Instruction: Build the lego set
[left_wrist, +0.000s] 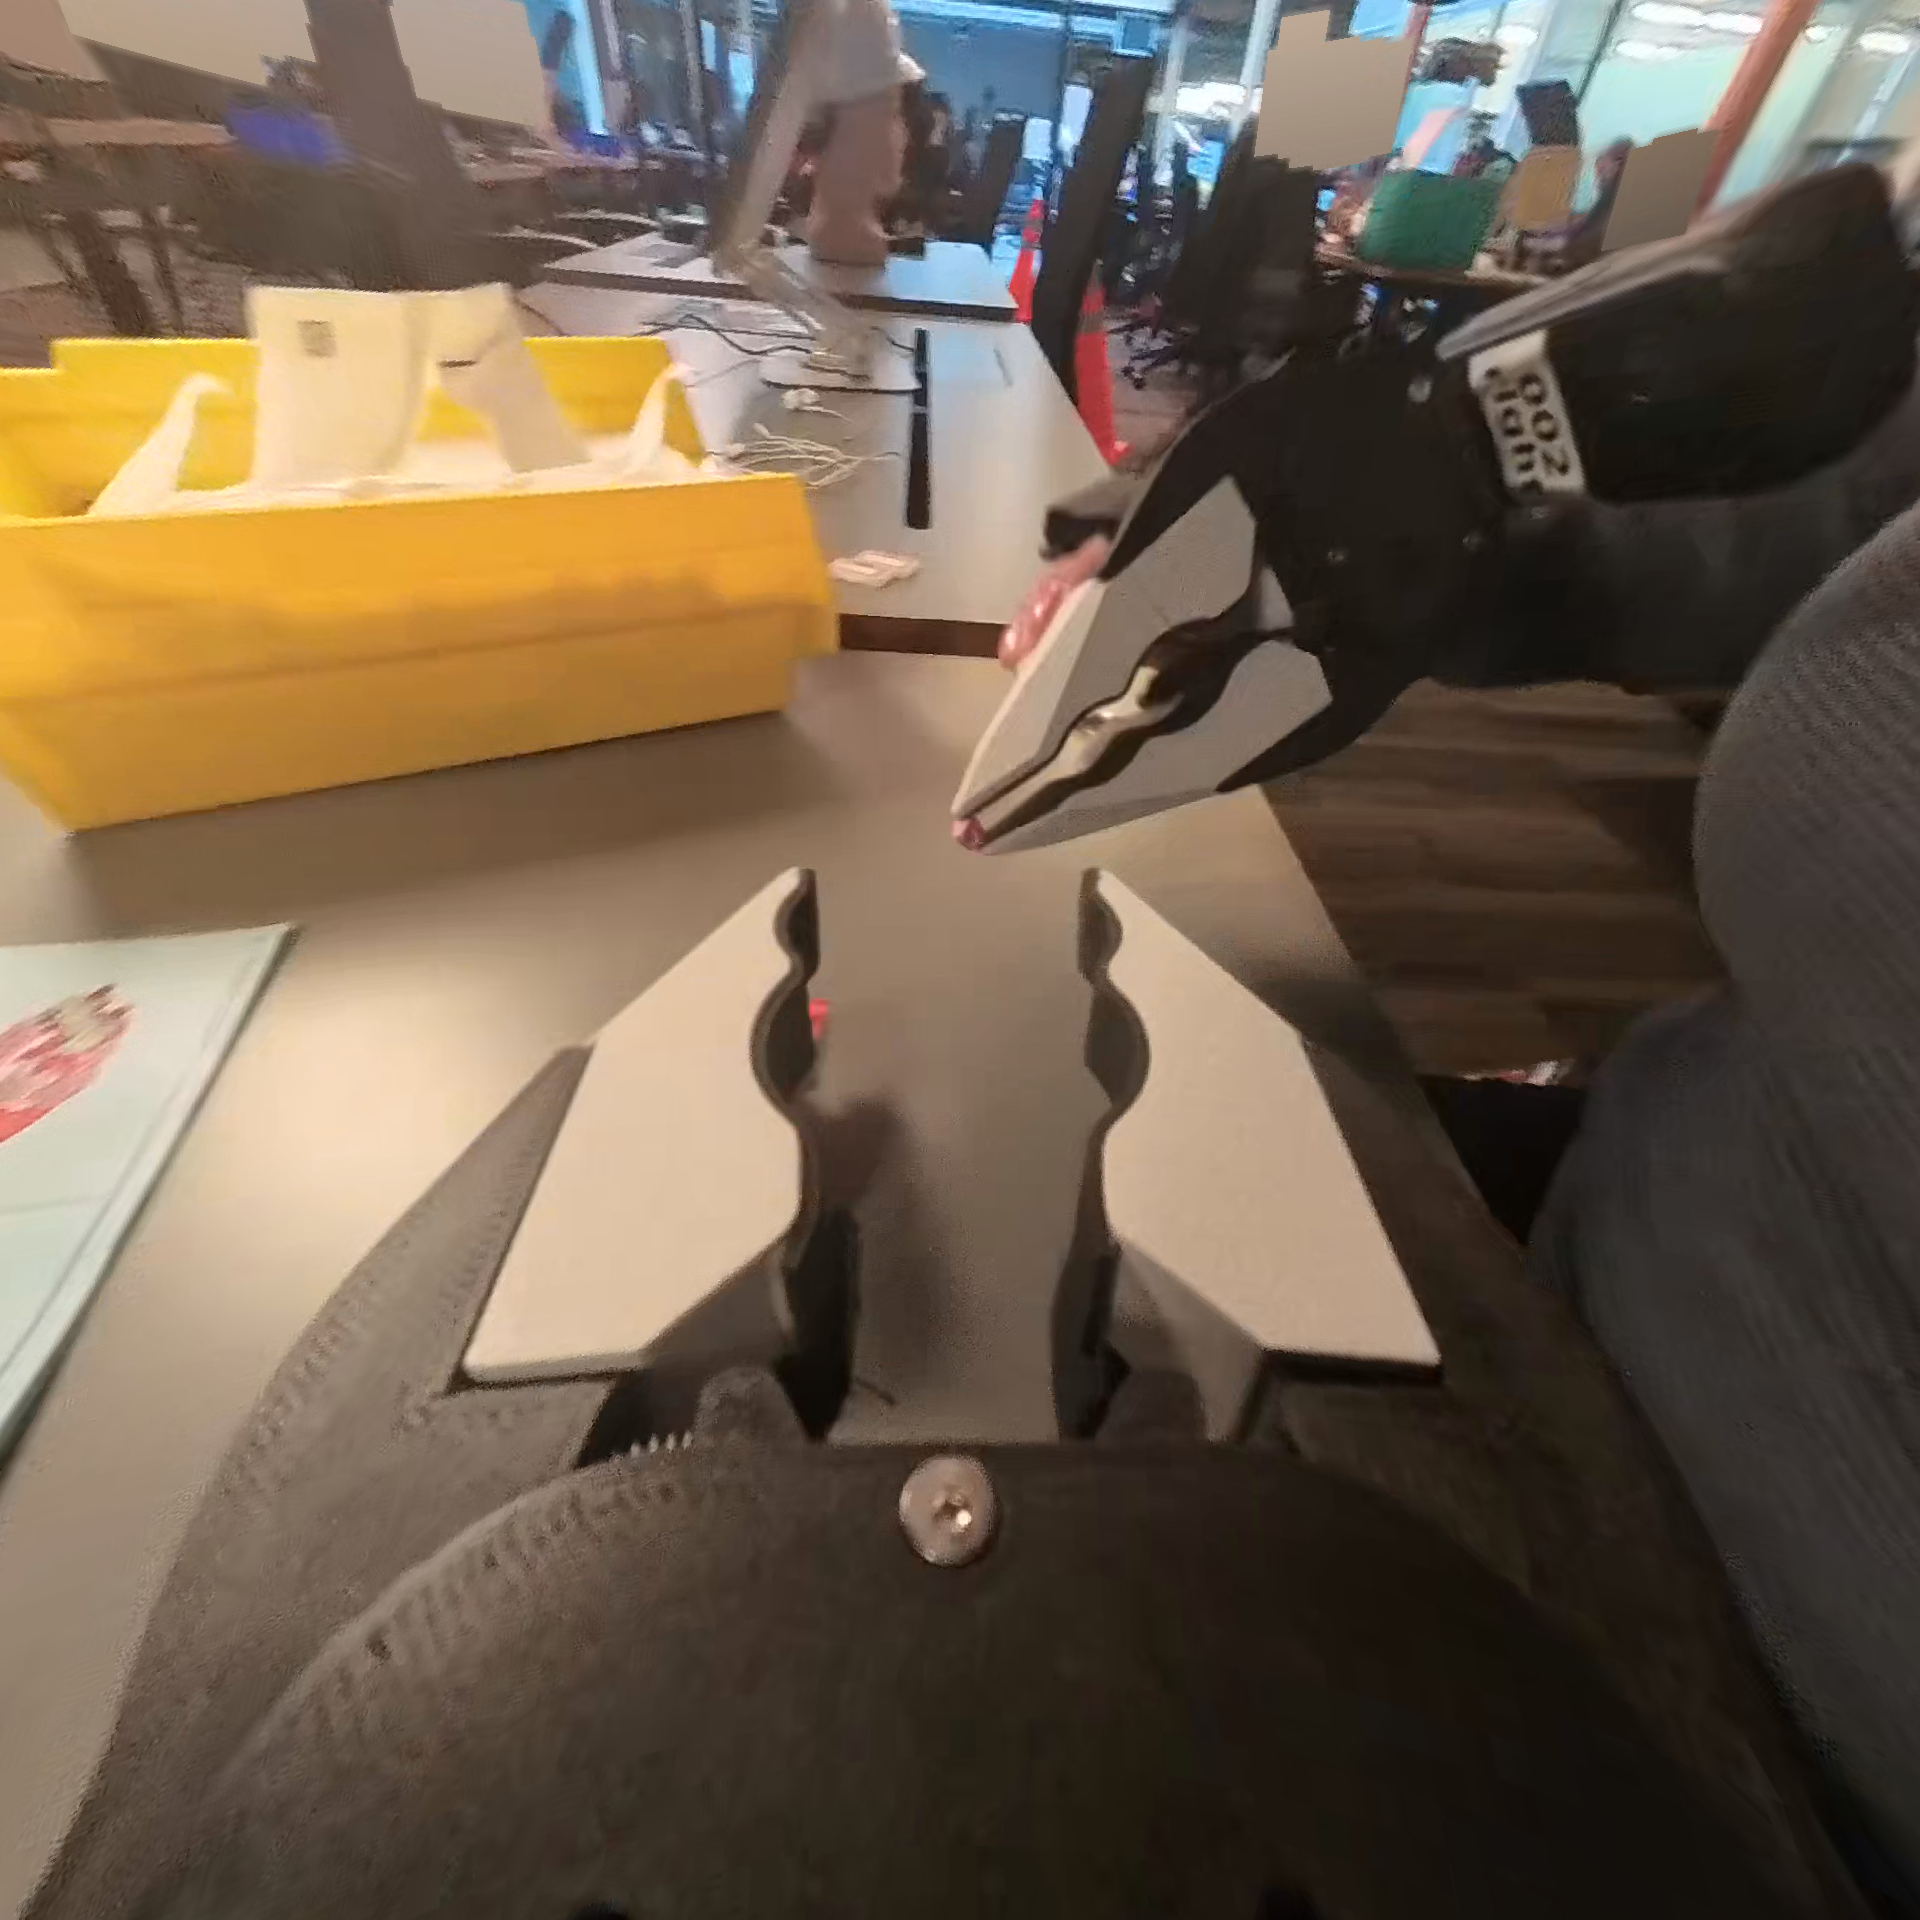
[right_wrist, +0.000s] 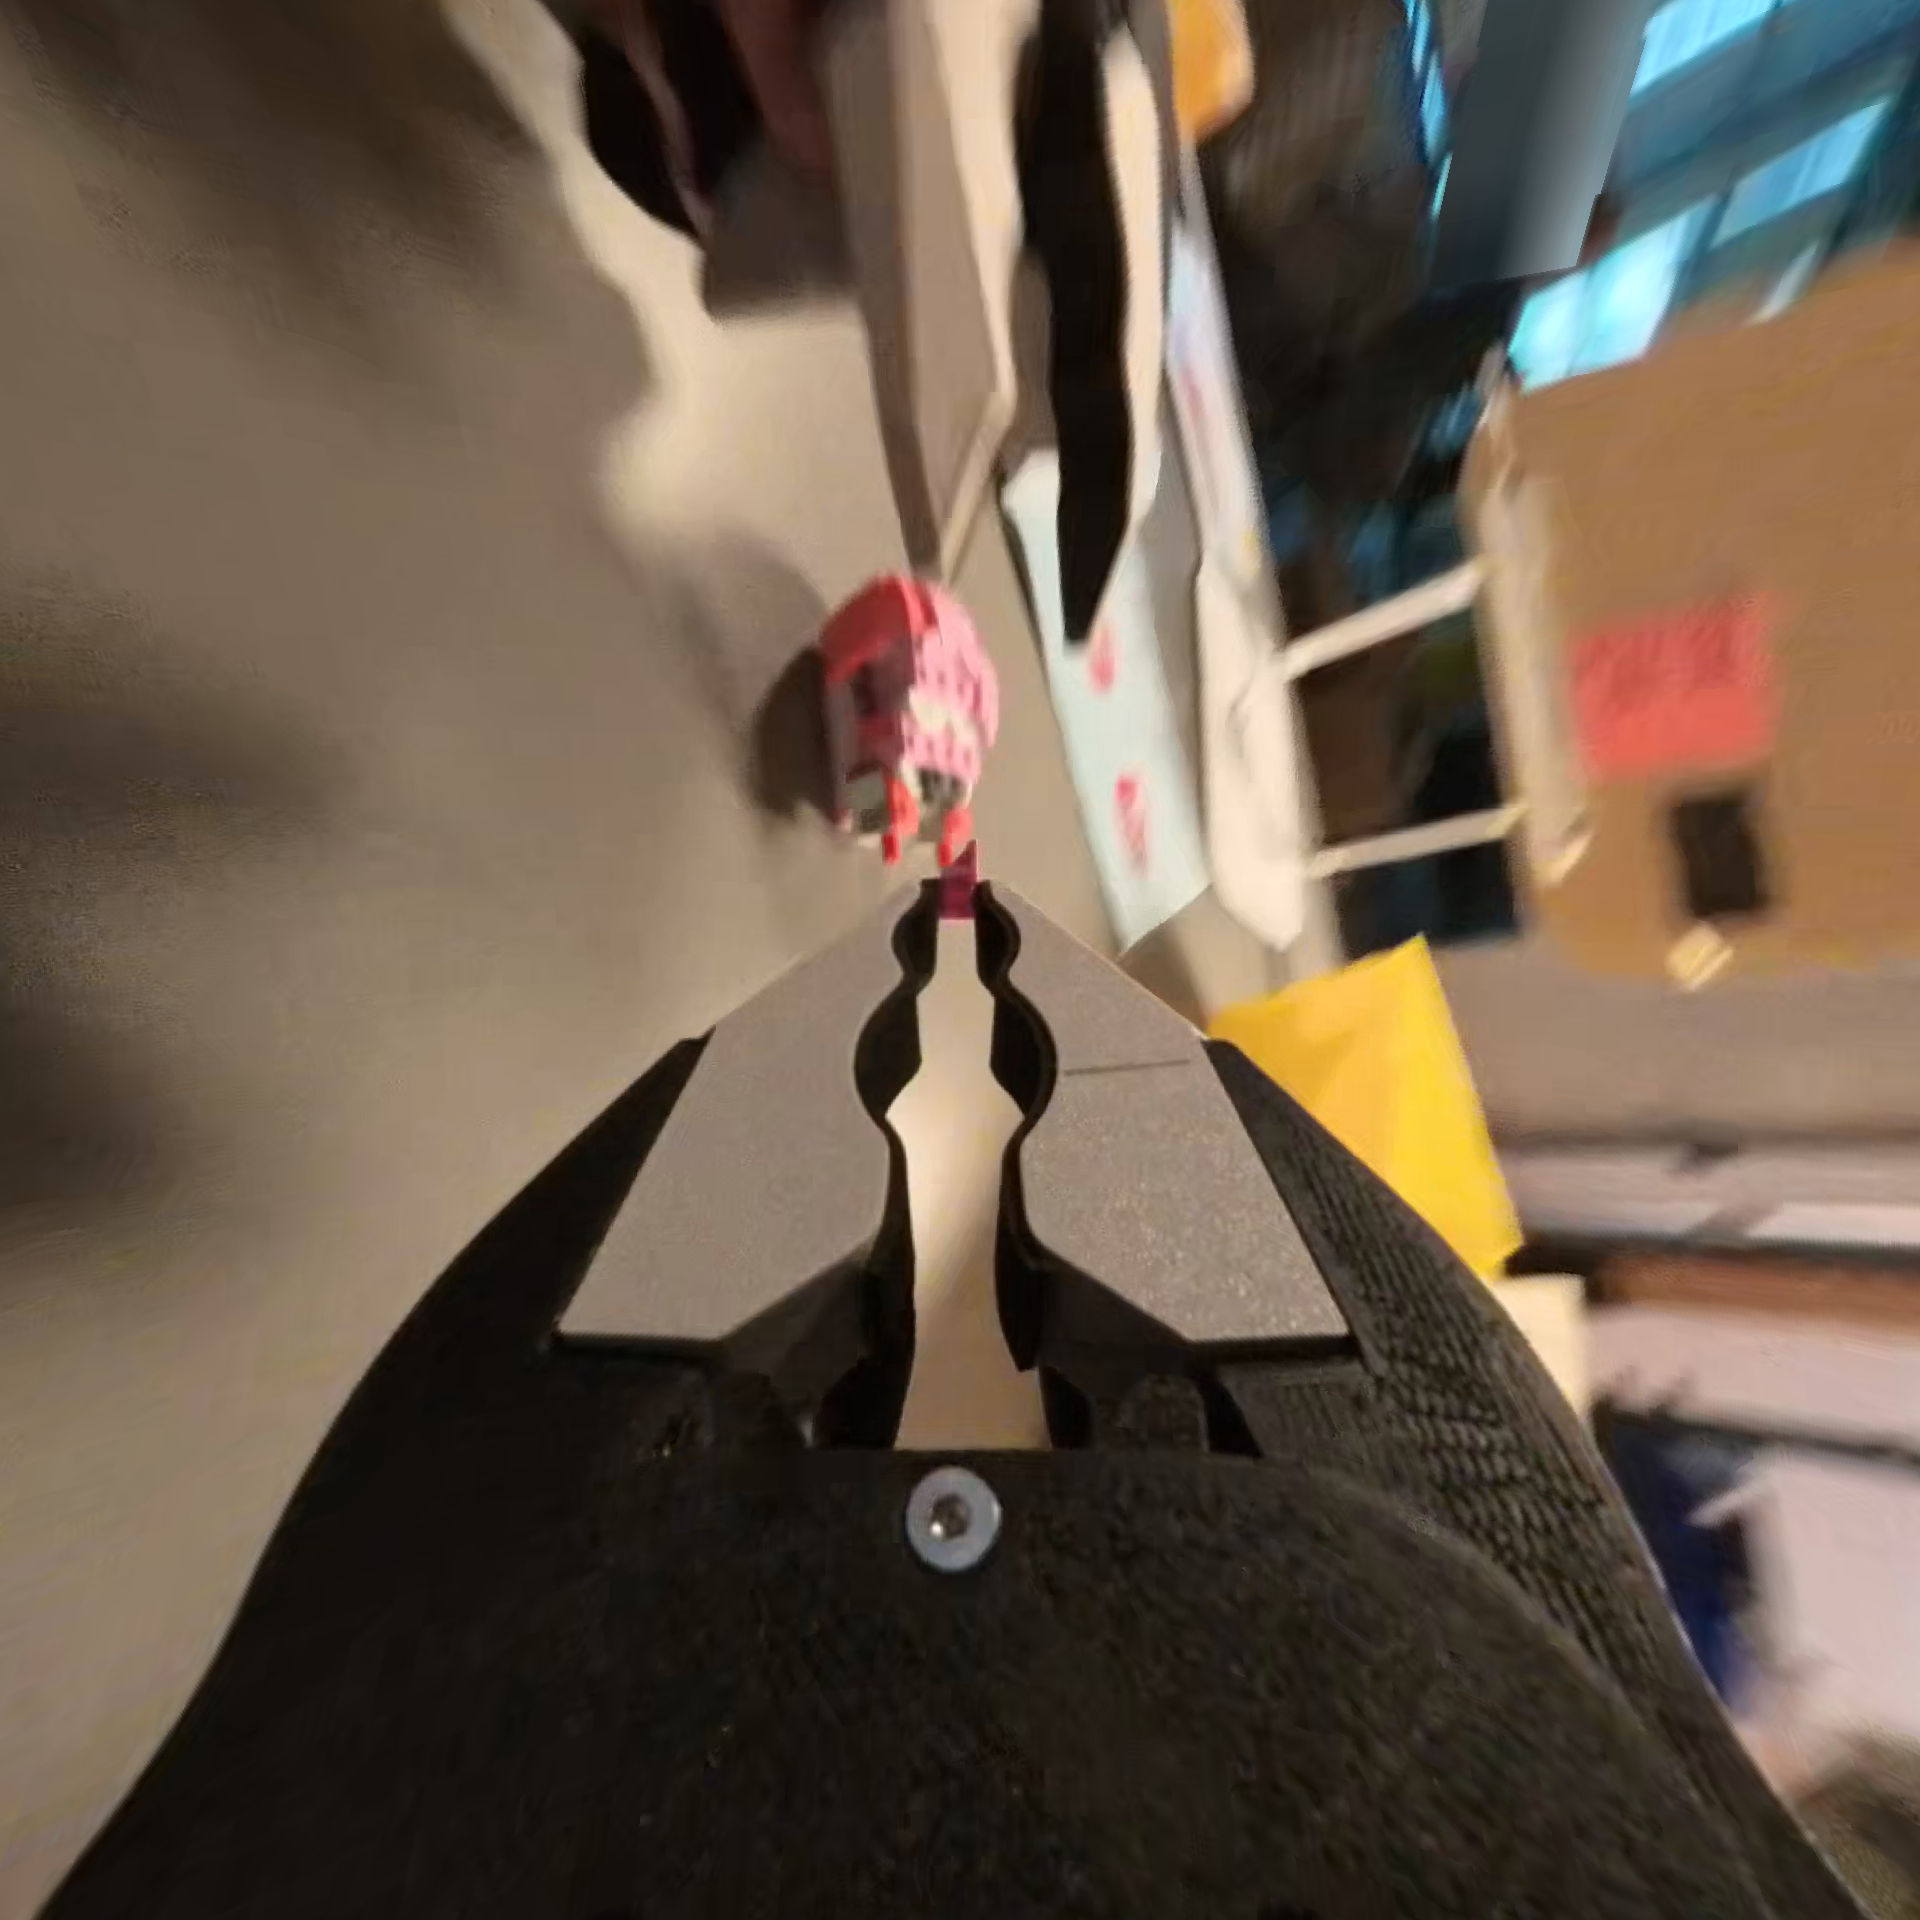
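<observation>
My right gripper (right_wrist: 958, 891) is shut on a small dark pink brick piece (right_wrist: 958, 902), pinched at the very fingertips. Just beyond it a pink and red brick model (right_wrist: 914, 707) stands on the grey table (right_wrist: 312, 520). The left wrist view shows the right gripper (left_wrist: 977, 826) coming in from the right with the pink piece (left_wrist: 968, 828) at its tip, just ahead of my left gripper (left_wrist: 945, 883). My left gripper is open above the table (left_wrist: 520, 862), with nothing between its pads. A small red bit (left_wrist: 818, 1013) shows beside its left finger.
A yellow bin (left_wrist: 395, 644) with white bags stands at the back left; it also shows in the right wrist view (right_wrist: 1371, 1081). A light blue printed sheet (left_wrist: 94, 1122) lies at the left. A person's dark sleeve (left_wrist: 1787, 1039) fills the right side. A cardboard box (right_wrist: 1662, 727) stands beyond. Tip to tip, the grippers are about 5 centimeters apart.
</observation>
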